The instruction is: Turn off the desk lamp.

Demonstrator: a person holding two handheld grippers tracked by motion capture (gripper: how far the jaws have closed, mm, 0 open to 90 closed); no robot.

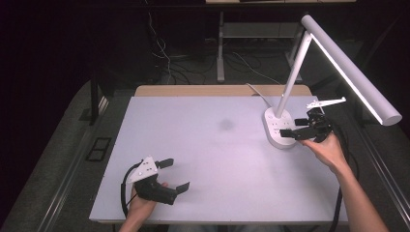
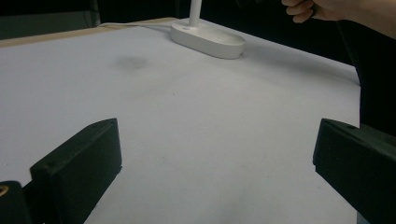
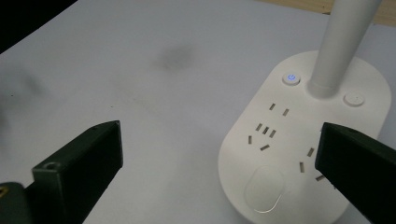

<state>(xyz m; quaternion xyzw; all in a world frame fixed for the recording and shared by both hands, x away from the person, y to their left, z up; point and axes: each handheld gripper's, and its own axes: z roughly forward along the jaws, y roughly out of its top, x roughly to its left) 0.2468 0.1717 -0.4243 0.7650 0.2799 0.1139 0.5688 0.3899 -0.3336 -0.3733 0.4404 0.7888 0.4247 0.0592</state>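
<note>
White desk lamp [image 1: 309,72] with an oval plastic base [image 1: 279,128], a slim upright stem and a long glowing bar head stands at the far right of the pale grey tabletop [image 1: 212,154], its light on and a small round power button [image 3: 291,78] showing a blue glow on the base. The right gripper [image 1: 296,131], held in the person's right hand [image 1: 329,150], hovers just beside the base's right edge, its two black jaws spread wide and holding nothing; in the right gripper view one jaw hangs over the bare table and the other over the near end of the base, above the rows of socket slots [image 3: 266,133] and a smooth oval touch pad [image 3: 265,189]. A second round button [image 3: 353,99] sits on the other side of the stem. The left gripper [image 1: 176,175] rests well apart at the near left of the table, its jaws likewise released and empty, pointing across the open surface toward the lamp. A faint dark smudge [image 1: 226,124] marks the middle of the table. Judging from the lit bar and the glowing button, the lamp appears already switched on; whatever remains seems to be a press on the base's controls, which neither jaw yet touches.
</note>
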